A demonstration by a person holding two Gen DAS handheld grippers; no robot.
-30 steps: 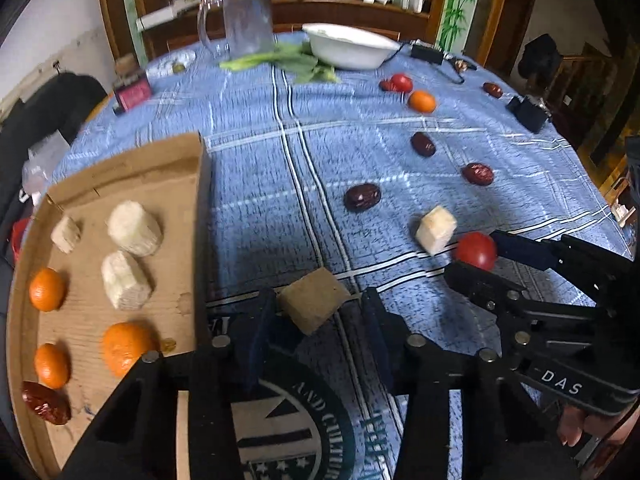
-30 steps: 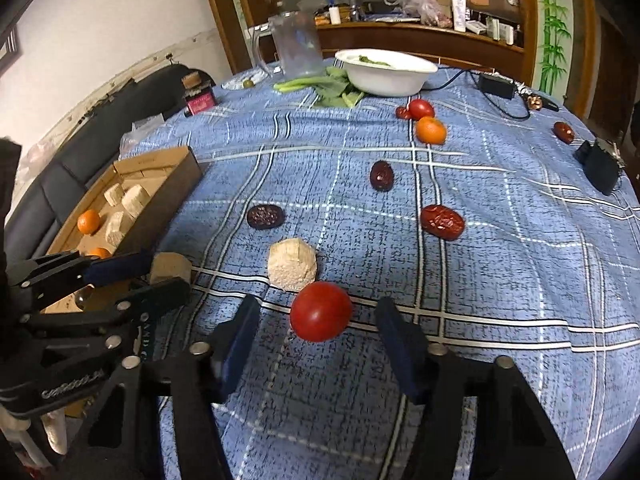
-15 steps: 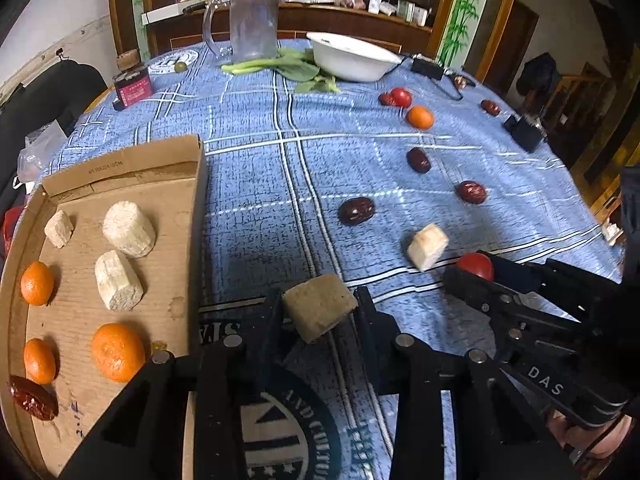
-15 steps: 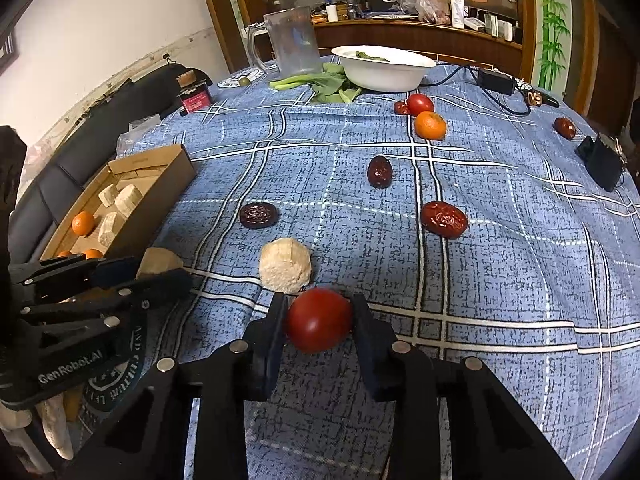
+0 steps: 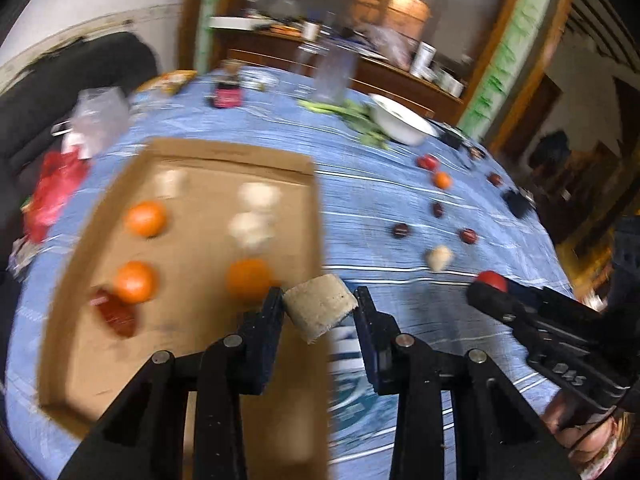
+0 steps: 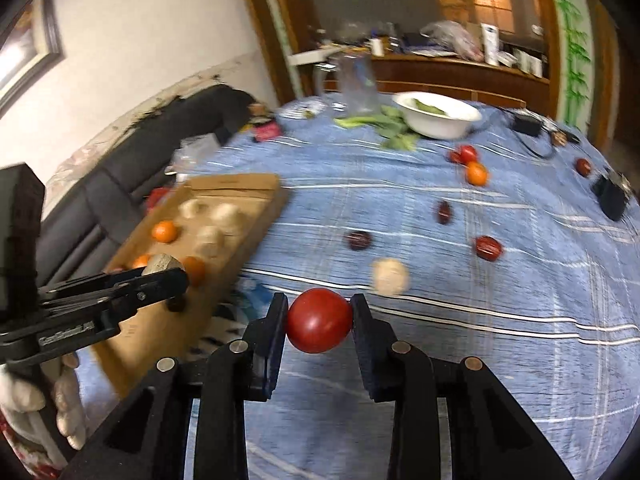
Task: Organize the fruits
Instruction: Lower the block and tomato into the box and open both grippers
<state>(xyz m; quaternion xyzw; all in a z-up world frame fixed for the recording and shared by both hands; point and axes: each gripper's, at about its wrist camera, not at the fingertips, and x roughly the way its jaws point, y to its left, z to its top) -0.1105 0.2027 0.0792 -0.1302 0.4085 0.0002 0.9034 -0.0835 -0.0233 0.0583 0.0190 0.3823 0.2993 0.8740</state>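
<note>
Both claws are loaded. Your left gripper pinches a tan chunk, pads pressed on both its sides, held clear of the cloth right at the near right edge of the box. Your right gripper pinches a tomato the same way, lifted above the blue tablecloth, well to the right of the box.

Progress, as I read it: about halfway. Already in the box: three oranges, three pale chunks and one red date at the near left. Two pieces are in transit in your claws.

Left on the cloth, near to far: one pale chunk, then dark dates and a redder one, one more date past them, then an orange touching or just beside a small tomato, and a last date far right near the black device. The bowl with greens sits beyond all that; not clearly part of the job.

Look of the held pieces: the tan chunk is a short, rough, matte cylinder section, cut face tilted toward the camera. The tomato is round, glossy, unmarked, filling the gap between the pads.

Both views are motion-blurred, so counts in the box are my best read.
</note>
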